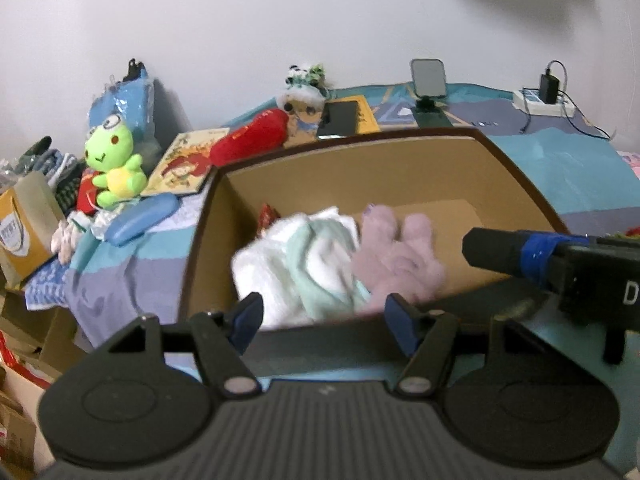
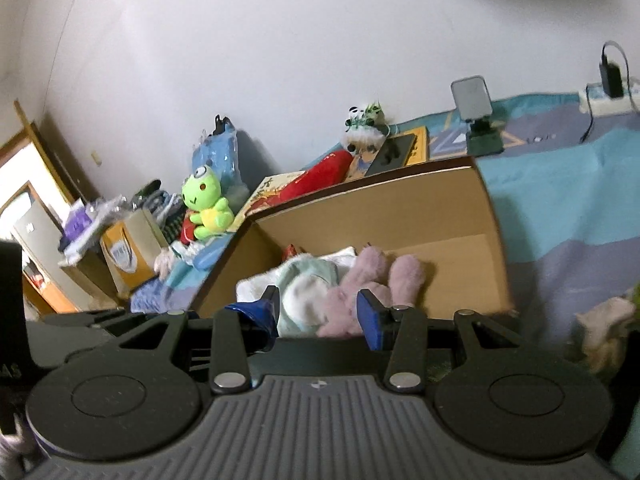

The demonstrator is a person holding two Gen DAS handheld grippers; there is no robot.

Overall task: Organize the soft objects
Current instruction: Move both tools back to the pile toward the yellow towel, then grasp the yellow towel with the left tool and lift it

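Observation:
An open cardboard box (image 1: 360, 168) sits on the bed. Inside lie a white and mint plush (image 1: 304, 264) and a pink plush (image 1: 400, 256), side by side. My left gripper (image 1: 325, 314) hovers over the box's near edge, open, with nothing between its fingers. One finger of the right gripper (image 1: 500, 256) reaches in from the right. In the right wrist view the same box (image 2: 380, 208) holds the mint plush (image 2: 308, 280) and the pink plush (image 2: 380, 276); my right gripper (image 2: 320, 304) is open and holds nothing. A green frog plush (image 1: 112, 164) and a red plush (image 1: 252, 136) lie left of the box.
A picture book (image 1: 184, 164), a blue case (image 1: 140, 220) and a panda toy (image 1: 304, 88) lie behind and left of the box. A phone stand (image 1: 428, 84) and power strip (image 1: 544, 100) stand by the wall. A beige soft thing (image 2: 604, 320) lies to the right.

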